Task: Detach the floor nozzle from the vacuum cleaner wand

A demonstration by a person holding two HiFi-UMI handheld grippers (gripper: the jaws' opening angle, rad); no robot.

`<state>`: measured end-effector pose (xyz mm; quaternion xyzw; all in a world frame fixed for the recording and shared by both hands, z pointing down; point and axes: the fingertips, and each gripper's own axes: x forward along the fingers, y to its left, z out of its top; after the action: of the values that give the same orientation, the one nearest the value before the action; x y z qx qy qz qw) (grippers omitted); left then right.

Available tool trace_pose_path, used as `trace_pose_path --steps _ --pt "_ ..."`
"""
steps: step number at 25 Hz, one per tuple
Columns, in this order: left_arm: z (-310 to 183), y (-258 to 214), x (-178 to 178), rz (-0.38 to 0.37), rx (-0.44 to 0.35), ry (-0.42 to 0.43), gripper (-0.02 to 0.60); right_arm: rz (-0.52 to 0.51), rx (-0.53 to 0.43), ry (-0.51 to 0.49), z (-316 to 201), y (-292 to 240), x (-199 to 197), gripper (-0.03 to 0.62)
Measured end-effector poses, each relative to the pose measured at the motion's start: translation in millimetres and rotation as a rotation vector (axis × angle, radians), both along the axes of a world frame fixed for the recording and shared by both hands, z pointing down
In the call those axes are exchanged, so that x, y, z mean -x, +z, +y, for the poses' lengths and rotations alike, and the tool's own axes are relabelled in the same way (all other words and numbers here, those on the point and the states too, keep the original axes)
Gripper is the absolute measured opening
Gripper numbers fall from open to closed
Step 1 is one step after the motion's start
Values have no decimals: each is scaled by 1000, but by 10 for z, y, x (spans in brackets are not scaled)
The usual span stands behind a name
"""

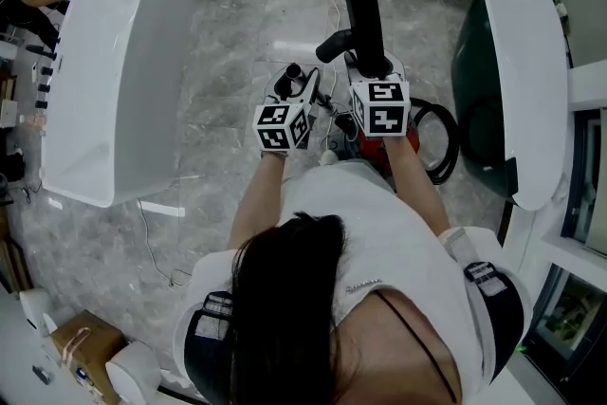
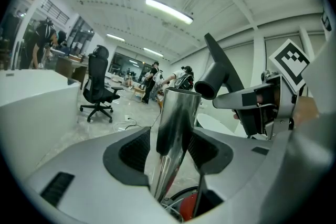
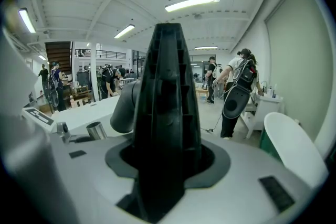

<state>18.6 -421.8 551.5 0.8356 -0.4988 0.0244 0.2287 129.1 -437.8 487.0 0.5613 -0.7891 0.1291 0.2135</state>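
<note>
1. Task status: the separation is judged complete. In the left gripper view the wand point(image 2: 176, 128) shows a bare, open upper end with nothing fitted on it. The floor nozzle point(image 2: 223, 68) stands apart to its right. The open mouth of the nozzle's neck point(image 2: 202, 89) is turned toward the wand and does not touch it.
2. Nozzle location: the floor nozzle is held upright in front of the person, just right of the wand. It is above the red vacuum body point(image 1: 379, 150) and the black hose point(image 1: 444, 147), which lie on the floor.
3. Right gripper point(image 3: 166, 159): closed on the floor nozzle. The black nozzle body fills the gap between the jaws and both pads bear on it.
4. Left gripper point(image 2: 170, 150): jaws apart, with the chrome wand standing between them. A strip of floor shows between the left pad and the tube, so the wand is judged loosely framed, not clamped.
5. Remaining work: no joint is left to free. As a judgement, all that is left is to carry the nozzle clear of the wand and set the parts down.
6. Hand pose: both forearms point(image 1: 254, 204) reach forward from the body, side by side and close together. The left gripper sits at the left and slightly nearer, the right gripper slightly farther. Both point away from the person.
</note>
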Motion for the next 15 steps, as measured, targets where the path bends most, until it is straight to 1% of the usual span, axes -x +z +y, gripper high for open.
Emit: trace_pose_path --steps 4,8,10,15 --pt "38 -68 17 -22 -25 -3 235 -8 0 -3 3 17 -4 201" --pt "88 -234 31 10 -58 -28 249 -6 3 -1 -6 20 -6 201" --pt "105 -306 72 10 -74 -48 255 -7 5 4 -3 23 -10 201" --pt "155 -476 196 -17 -112 -87 265 -13 -3 7 20 5 -17 201"
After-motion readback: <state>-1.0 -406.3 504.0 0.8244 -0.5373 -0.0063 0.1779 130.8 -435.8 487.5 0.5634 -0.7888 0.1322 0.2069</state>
